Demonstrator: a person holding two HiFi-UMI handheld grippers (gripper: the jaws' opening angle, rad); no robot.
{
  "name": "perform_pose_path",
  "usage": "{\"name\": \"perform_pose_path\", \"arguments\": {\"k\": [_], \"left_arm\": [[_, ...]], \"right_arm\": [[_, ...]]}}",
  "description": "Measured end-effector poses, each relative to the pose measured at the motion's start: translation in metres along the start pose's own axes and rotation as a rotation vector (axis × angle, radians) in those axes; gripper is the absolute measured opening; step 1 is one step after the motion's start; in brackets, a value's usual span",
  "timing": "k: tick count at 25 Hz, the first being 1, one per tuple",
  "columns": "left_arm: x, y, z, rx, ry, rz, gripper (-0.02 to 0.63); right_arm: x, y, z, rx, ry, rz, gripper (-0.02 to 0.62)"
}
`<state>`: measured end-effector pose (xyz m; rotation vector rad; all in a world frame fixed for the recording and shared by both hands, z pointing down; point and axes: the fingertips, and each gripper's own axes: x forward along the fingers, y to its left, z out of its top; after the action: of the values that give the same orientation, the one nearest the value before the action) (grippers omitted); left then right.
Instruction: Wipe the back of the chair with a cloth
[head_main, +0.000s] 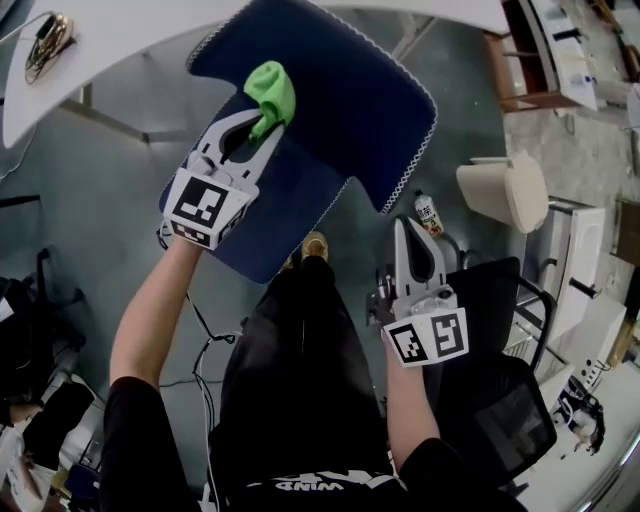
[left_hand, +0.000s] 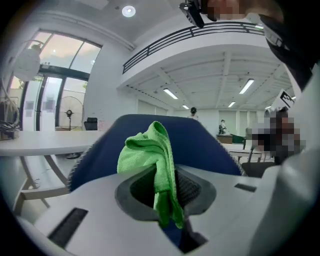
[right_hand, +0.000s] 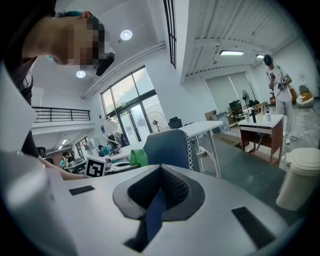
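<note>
A blue chair stands in front of me, its back (head_main: 340, 90) edged with white stitching and its seat (head_main: 290, 215) below it. My left gripper (head_main: 262, 128) is shut on a green cloth (head_main: 272, 90), and the bunched cloth rests against the chair back. In the left gripper view the cloth (left_hand: 150, 160) hangs between the jaws with the blue chair back (left_hand: 205, 145) just behind it. My right gripper (head_main: 405, 228) hovers to the right of the seat, shut with nothing in it. In the right gripper view the chair back (right_hand: 167, 147) and the cloth (right_hand: 137, 157) lie ahead of it.
A white table (head_main: 120, 40) curves behind the chair with a cable bundle (head_main: 48, 42) on it. A small bottle (head_main: 429, 213) and a beige bin (head_main: 505, 190) stand on the floor at right. A black chair (head_main: 500, 400) is close to my right arm.
</note>
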<state>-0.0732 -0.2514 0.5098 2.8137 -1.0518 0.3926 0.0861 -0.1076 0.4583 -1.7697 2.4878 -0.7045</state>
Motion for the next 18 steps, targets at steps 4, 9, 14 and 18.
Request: {"name": "perform_pose_path", "arguments": {"k": [4,9,14,18], "left_arm": [[-0.026,0.062,-0.013,-0.011,0.01,0.18,0.063],[-0.053,0.127,-0.025,-0.028,0.004,0.338,0.063],[-0.048,0.158,-0.044,-0.014,0.052,0.404,0.063],[-0.031,0.166,-0.053,-0.002,0.075,0.401,0.063]], "right_arm": [[0.006,0.001,0.0,-0.002,0.006,0.011,-0.003],[0.013,0.0,-0.001,-0.006,0.019,0.016,-0.003],[0.02,-0.002,-0.005,0.0,0.031,0.017,-0.003],[0.025,-0.001,-0.008,-0.002,0.041,0.018,-0.003]]}}
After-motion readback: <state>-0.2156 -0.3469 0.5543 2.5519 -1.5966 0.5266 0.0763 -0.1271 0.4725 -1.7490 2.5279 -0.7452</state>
